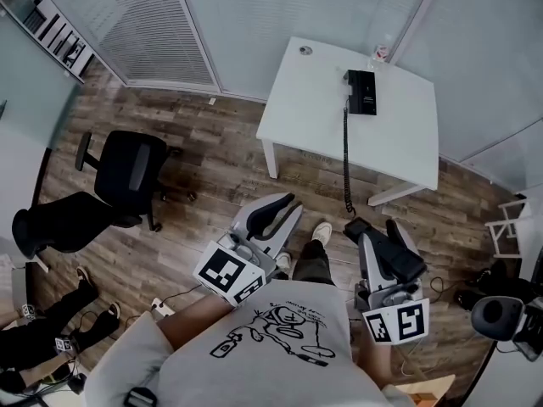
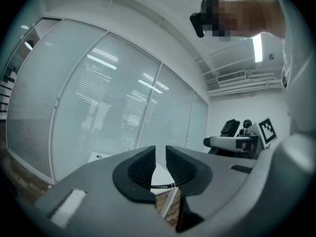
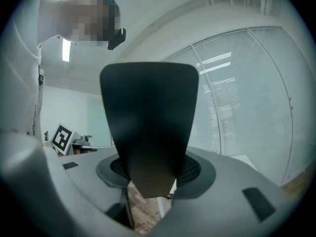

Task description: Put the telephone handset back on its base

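Note:
The black telephone base (image 1: 362,91) lies on the white table (image 1: 407,142) some way ahead of me. Its coiled cord (image 1: 346,159) hangs off the table's near edge and runs toward my right gripper (image 1: 379,236). That gripper is shut on the black handset (image 1: 397,259), which is held at waist height. In the right gripper view the handset (image 3: 148,117) stands up between the pads and fills the middle. My left gripper (image 1: 284,206) is held beside it, narrowly open with nothing between its pads (image 2: 140,167). Through that gap a bit of cord (image 2: 163,185) shows.
A black office chair (image 1: 127,172) stands on the wood floor to the left, with a second dark seat (image 1: 59,223) beyond it. Someone's legs (image 1: 42,325) show at the lower left. Glass walls with blinds close off the far side. A white folding chair (image 1: 509,219) stands at the right.

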